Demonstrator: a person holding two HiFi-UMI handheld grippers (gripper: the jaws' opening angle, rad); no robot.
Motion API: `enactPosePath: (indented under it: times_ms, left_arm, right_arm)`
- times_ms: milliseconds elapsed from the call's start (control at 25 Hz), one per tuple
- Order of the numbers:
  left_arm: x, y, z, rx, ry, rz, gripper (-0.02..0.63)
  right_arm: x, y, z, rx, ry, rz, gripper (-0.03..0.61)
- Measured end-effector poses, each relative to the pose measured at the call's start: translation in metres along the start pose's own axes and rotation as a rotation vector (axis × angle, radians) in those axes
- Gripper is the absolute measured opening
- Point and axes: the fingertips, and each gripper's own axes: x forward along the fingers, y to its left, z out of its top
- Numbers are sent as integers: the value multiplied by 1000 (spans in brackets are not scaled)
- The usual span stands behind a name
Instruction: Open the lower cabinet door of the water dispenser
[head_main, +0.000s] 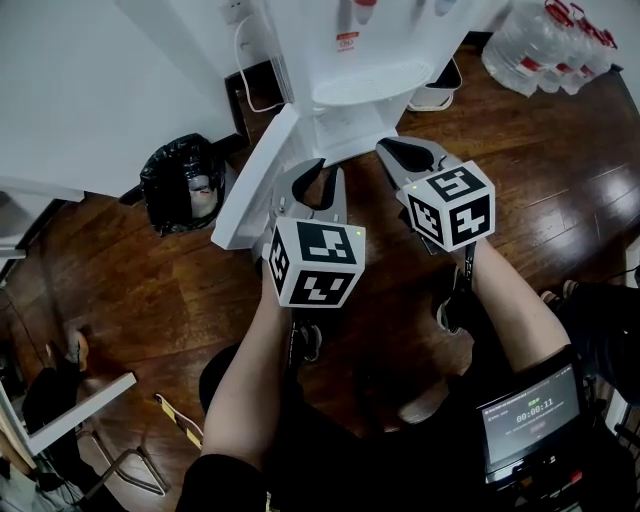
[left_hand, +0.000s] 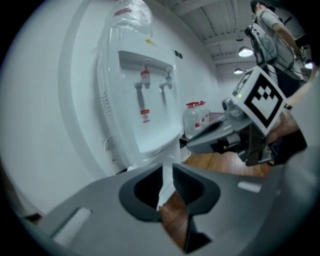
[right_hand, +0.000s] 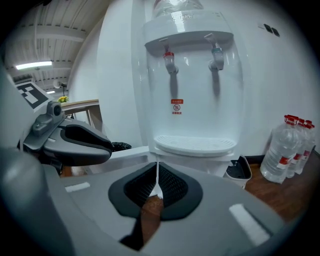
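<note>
**Count.**
- One white water dispenser (head_main: 345, 60) with two taps, one red-tipped (right_hand: 170, 59) and one blue-tipped (right_hand: 216, 56).
- One lower cabinet door (head_main: 255, 180).
- One bin lined with a black bag (head_main: 185, 180) and one small white bin (head_main: 437, 92).
- One wrapped pack of water bottles (head_main: 548, 40); I cannot tell the number.
- Two marker cubes, one on each of my claws.

**Pose.**
- Both my forearms reach forward side by side toward the dispenser's base.
- My left gripper (left_hand: 166, 175) has its jaws a narrow slit apart. A white strip of the dispenser's lower part shows in the slit. I cannot tell whether the pads touch it.
- My right gripper (right_hand: 158, 175) has its jaws pressed nearly together, with nothing held. It points below the drip tray.

**Edges and room.**
- The door stands swung wide out to the left of the dispenser.
- Its free end lies near the black-bagged bin but apart from it.
- My left gripper sits just beside the door's inner face.
- Bare wooden floor (head_main: 150, 290) lies to the left of the door.
</note>
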Motion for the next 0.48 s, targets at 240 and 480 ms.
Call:
enactPosePath:
  times_ms: [240,480]
  left_arm:
    - [-23,-8,-2,5,-13,-19,83]
    - [-44,-22,7,-46,-68,-39,83]
  right_arm:
    - [-16,15,6,-4,-74,-33,6]
    - [-47,39,9,15,-211,-52,5]
